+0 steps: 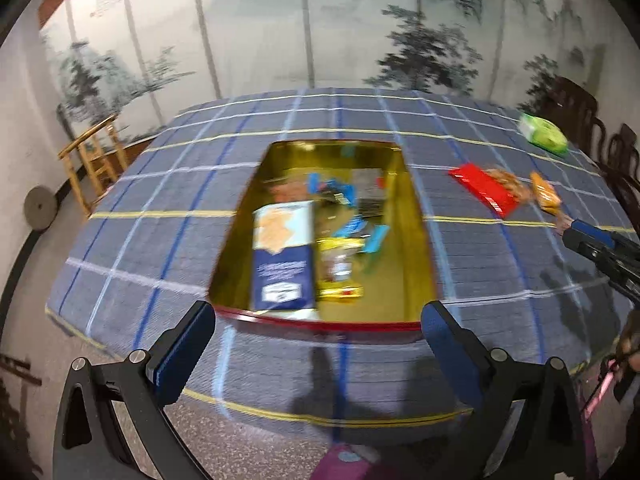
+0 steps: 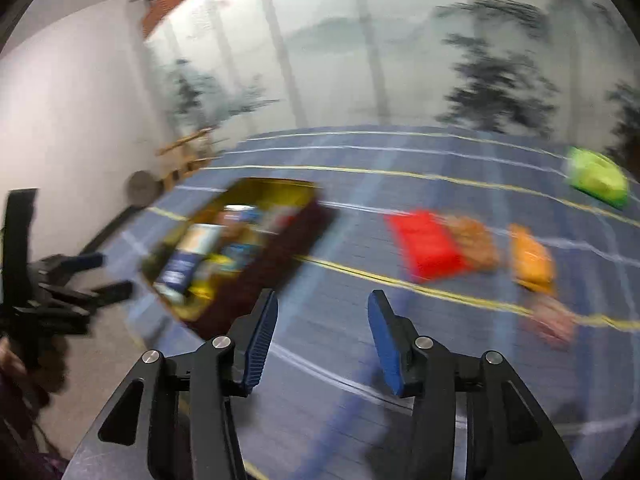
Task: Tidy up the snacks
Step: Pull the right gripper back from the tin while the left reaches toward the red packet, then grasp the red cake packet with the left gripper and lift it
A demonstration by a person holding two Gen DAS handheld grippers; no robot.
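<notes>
Both claws are empty with jaws apart: the left gripper (image 1: 318, 332) hangs wide over the near rim of the one gold tin (image 1: 416, 216), the right gripper (image 2: 323, 312) over bare plaid tablecloth (image 2: 400, 148). The tin sits mid-table, holding one blue cracker box (image 1: 282, 256) plus small wrappers. Outside it, to the right: one red pack (image 2: 424, 244), one orange pack (image 2: 532, 260), one green pack (image 2: 598, 178).

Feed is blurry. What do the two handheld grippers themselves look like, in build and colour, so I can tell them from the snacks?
Both match: the left gripper and right gripper have matte black angular linkage frames with triangular cut-outs and round silver pivot pins. Each finger ends in a flat blue pad, ribbed on its gripping face. No cables or markings show.
</notes>
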